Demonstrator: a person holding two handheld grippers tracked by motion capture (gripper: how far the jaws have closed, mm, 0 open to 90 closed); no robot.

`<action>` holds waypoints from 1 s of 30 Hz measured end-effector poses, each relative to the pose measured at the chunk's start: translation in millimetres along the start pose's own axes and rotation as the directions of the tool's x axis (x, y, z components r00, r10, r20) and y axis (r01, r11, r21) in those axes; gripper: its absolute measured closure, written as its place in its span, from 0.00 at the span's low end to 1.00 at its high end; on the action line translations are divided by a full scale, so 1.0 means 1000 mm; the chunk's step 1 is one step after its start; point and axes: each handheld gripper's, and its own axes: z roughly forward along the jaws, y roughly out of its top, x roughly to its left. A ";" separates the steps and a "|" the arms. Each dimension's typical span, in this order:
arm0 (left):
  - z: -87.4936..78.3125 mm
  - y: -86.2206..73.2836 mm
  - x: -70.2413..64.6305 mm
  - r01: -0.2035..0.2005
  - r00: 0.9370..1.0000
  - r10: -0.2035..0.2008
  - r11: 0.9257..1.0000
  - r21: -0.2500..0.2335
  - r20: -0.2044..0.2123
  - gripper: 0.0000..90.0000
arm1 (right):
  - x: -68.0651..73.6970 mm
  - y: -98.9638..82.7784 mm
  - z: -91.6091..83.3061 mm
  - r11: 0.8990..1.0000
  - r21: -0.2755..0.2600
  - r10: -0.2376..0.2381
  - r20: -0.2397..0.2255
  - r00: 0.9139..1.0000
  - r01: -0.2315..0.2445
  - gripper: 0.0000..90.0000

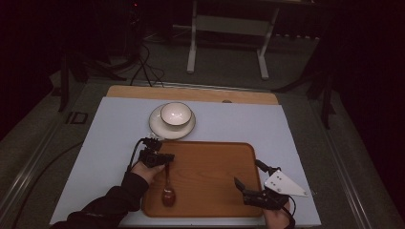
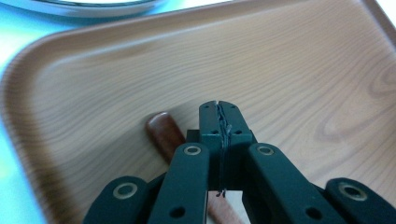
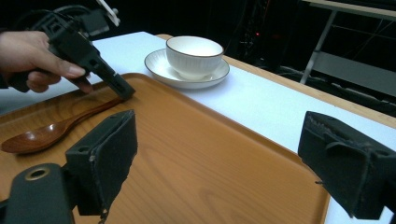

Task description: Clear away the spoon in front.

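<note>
A dark wooden spoon [image 1: 167, 190] lies on the left part of a wooden tray [image 1: 215, 176], with its bowl toward the front edge. My left gripper [image 1: 167, 157] is down at the far end of the spoon's handle [image 2: 162, 129], jaws pressed together. The handle runs just beside and under them, not between the pads. From the right gripper view, the left gripper [image 3: 124, 91] touches the tray [image 3: 187, 154] right at the end of the spoon [image 3: 44, 135]. My right gripper [image 1: 247, 174] hovers open over the tray's front right corner, nothing between its pads [image 3: 105, 154].
A white bowl [image 1: 175, 113] sits on a white saucer [image 1: 156, 128] just behind the tray's far left corner. A light mat [image 1: 286, 133] covers the table [image 1: 248, 98]. A metal stand [image 1: 227, 28] and cables lie on the floor beyond.
</note>
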 end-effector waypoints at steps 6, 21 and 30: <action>-0.010 -0.002 0.012 0.002 0.997 -0.004 1.000 -0.017 -0.083 0.99 | 0.001 0.000 0.000 1.000 0.000 -0.003 -0.004 1.000 0.003 0.13; 0.001 -0.004 0.016 0.021 0.997 -0.020 1.000 0.014 -0.073 0.99 | 0.000 0.000 0.000 1.000 -0.001 -0.001 -0.001 1.000 0.001 0.13; -0.001 -0.002 0.012 0.005 0.998 -0.006 1.000 -0.016 -0.061 0.97 | 0.000 0.001 0.000 1.000 -0.003 -0.002 0.000 1.000 0.002 0.13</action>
